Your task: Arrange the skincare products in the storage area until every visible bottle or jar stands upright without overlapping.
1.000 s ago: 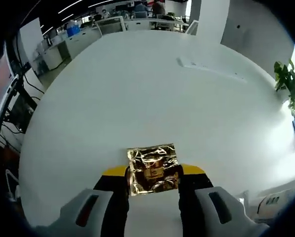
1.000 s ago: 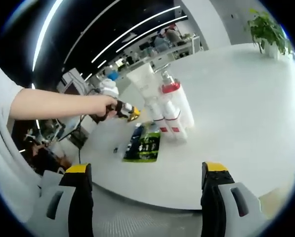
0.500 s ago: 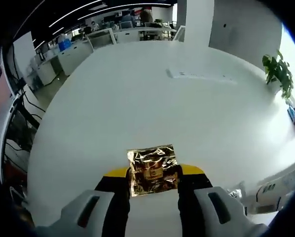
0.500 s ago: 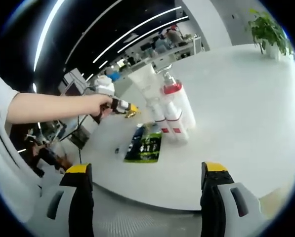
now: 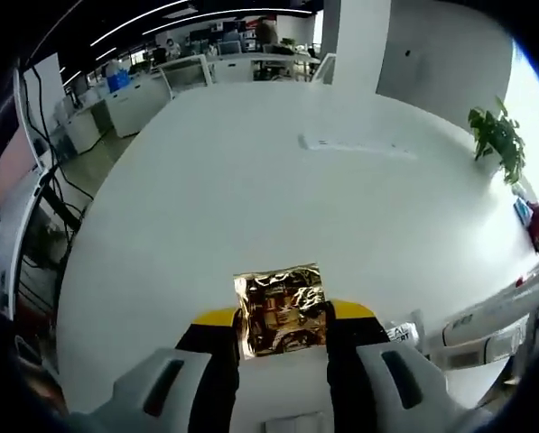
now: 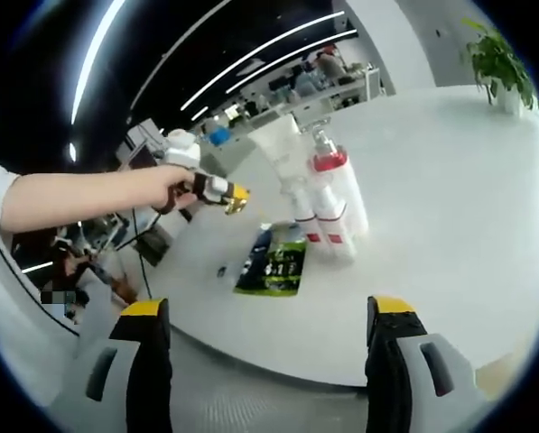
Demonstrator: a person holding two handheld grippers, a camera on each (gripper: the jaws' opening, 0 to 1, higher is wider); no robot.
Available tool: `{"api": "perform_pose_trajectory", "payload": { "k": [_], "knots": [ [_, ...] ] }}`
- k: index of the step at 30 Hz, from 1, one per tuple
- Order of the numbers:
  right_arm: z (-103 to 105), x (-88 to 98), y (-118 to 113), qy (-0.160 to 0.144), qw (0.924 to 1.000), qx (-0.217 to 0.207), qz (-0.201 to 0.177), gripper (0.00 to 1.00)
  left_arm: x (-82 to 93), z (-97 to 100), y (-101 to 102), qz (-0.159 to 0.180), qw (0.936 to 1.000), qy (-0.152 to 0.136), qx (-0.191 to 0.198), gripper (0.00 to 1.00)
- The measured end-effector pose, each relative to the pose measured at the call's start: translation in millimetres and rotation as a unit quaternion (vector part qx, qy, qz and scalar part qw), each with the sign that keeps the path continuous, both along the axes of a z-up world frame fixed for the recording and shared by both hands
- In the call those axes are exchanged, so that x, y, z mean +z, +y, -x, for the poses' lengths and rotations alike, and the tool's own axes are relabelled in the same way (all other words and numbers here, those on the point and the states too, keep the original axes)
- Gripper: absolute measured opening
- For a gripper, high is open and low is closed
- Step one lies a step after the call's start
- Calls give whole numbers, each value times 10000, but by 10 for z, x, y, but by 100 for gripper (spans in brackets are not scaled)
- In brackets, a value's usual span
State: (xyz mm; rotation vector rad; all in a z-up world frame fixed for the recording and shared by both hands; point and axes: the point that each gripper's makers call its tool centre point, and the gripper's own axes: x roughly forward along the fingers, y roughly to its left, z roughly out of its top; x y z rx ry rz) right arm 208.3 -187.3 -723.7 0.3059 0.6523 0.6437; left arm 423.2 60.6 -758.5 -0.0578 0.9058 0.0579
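My left gripper [image 5: 282, 327] is shut on a crinkled gold foil sachet [image 5: 280, 305] and holds it above the white table [image 5: 251, 180]. In the right gripper view a person's hand carries that left gripper [image 6: 208, 188] in the air, left of the products. A cluster stands upright on the table: a tall white tube [image 6: 278, 149], a pump bottle with a red collar [image 6: 338, 185] and small white bottles with red bands [image 6: 311, 222]. A green and black sachet [image 6: 274, 264] lies flat in front of them. My right gripper [image 6: 269, 361] is open and holds nothing, off the table's near edge.
White tubes [image 5: 490, 320] lie at the lower right of the left gripper view. A flat white item [image 5: 355, 146] rests far out on the table. A potted plant [image 6: 501, 61] stands at the far edge. Desks and people are in the background.
The hand with the left gripper and gold sachet has lifted slightly, away from the bottles. Both views have shifted a little with the hands. The right gripper stays open.
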Motion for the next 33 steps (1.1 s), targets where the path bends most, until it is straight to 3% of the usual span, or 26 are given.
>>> {"api": "perform_pose_trajectory", "payload": {
  "k": [10,17,33],
  "knots": [
    [28,26,27,-136,9998,145,41,89,83,273,-20,122,9999,-75,49,40],
    [25,17,27,-164,9996,209,63,89,78,299,5,118,9999,-74,70,40],
    [35,11,51,-171,9994,297,31,89,-130,561,12,202,9996,128,113,41]
  ]
}}
